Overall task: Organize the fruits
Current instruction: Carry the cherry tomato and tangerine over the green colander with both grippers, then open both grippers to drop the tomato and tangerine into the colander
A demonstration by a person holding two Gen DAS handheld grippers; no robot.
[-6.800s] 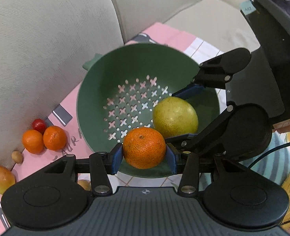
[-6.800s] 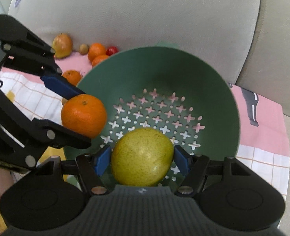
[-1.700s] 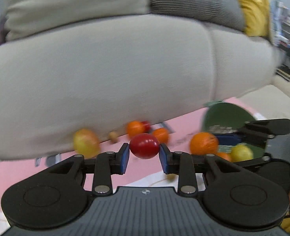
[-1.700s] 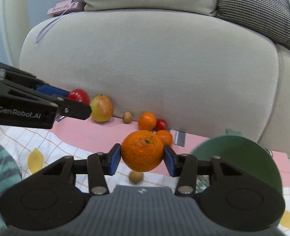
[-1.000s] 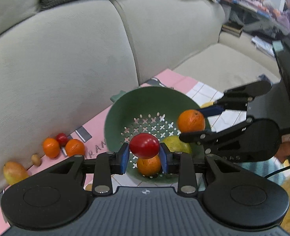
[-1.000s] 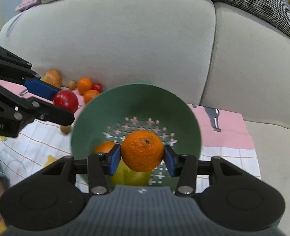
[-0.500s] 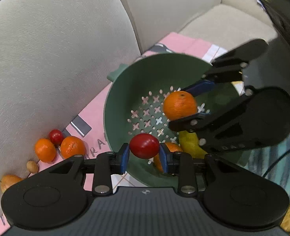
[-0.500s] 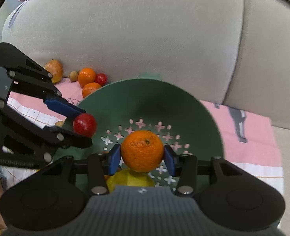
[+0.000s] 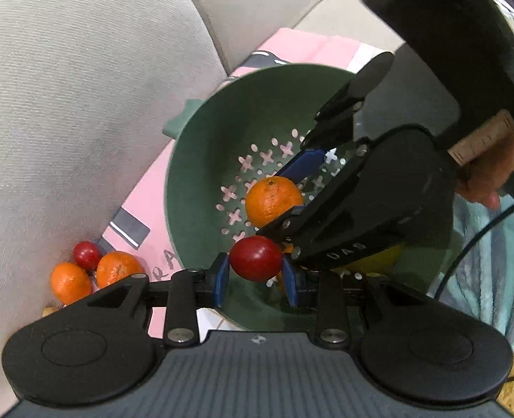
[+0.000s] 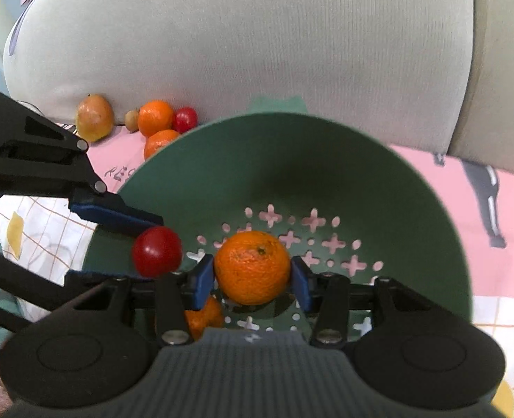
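Note:
My left gripper (image 9: 255, 266) is shut on a small red fruit (image 9: 255, 257), held just inside the near rim of the green colander (image 9: 194, 160). The right gripper (image 10: 253, 273) is shut on an orange (image 10: 252, 267) and hangs low over the colander's perforated bottom (image 10: 330, 244). In the right wrist view the red fruit (image 10: 157, 251) sits to the left of the orange, in the left gripper's blue pads. Another orange (image 10: 204, 313) lies in the colander under my right fingers. A yellow-green fruit (image 9: 378, 261) shows partly beneath the right gripper.
Against the beige sofa cushion (image 10: 257, 52) lie loose fruits: two oranges (image 10: 155, 115), a red fruit (image 10: 186, 118), a small brown one (image 10: 131, 117) and a yellow-red one (image 10: 94, 122). A pink patterned cloth (image 10: 500, 202) lies under the colander. A hand (image 9: 483, 181) grips the right tool.
Both grippers have come down and closer over the colander, each still holding its fruit. The right gripper's orange now hangs just above the bottom holes.

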